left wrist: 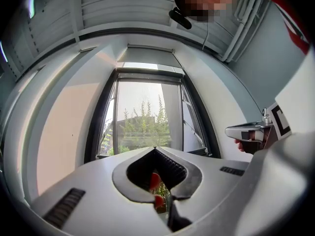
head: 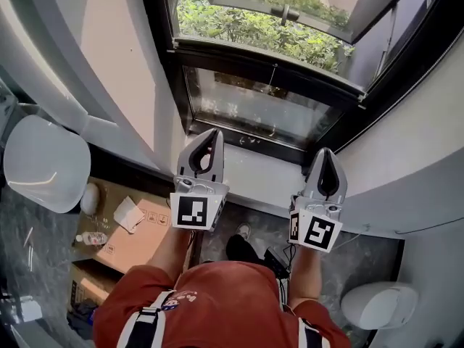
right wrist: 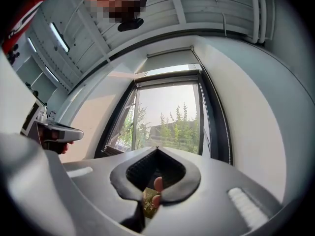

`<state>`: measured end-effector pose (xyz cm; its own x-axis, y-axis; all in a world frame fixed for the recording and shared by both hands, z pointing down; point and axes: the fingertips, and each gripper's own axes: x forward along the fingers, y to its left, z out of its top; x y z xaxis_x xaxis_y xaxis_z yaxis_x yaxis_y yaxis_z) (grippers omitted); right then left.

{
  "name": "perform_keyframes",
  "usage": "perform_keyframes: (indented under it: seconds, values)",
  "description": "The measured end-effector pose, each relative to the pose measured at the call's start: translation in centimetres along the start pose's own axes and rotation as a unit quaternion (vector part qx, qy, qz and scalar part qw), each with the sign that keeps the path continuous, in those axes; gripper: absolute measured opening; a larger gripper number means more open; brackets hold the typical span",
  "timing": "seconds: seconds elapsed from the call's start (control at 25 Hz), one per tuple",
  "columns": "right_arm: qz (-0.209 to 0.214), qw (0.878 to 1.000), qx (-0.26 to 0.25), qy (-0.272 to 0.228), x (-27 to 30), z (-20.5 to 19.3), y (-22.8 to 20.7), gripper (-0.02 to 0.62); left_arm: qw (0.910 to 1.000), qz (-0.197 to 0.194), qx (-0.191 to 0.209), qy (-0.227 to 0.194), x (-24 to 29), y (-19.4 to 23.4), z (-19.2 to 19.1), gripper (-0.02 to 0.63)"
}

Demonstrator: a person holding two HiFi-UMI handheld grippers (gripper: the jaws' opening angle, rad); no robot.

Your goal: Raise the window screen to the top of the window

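Head view: left gripper (head: 210, 140) and right gripper (head: 325, 158) fingers closed, empty, before window (head: 261, 111)

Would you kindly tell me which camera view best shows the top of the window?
The left gripper view: the window top sits centred and head-on. The right gripper view shows it too, but slanted. The head view looks down and catches only the window's lower part.

blk window frame (head: 254, 55), red shirt (head: 217, 303)

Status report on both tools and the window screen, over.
Left tool and right tool shut, empty, short of the window. Screen itself not discernible. Nothing blocking the approach.
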<state>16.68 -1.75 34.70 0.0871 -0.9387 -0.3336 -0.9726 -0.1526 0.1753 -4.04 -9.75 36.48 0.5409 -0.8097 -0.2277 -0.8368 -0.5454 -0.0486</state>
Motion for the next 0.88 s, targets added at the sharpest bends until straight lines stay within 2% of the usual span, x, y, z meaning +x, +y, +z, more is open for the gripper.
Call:
perform_keyframes:
  seconds: [0.4, 0.88]
  values:
    - [0.008, 1.000, 0.024, -0.012, 6.4, -3.3, -5.6, 0.009, 0.9997, 0.010, 0.021, 0.002, 8.3, -2.6, -1.0, 0.006]
    - [0.018, 0.999, 0.041, -0.009, 10.1, -5.9, -8.0, 0.009, 0.9992, 0.013, 0.037, 0.010, 12.9, -3.6, -1.9, 0.006]
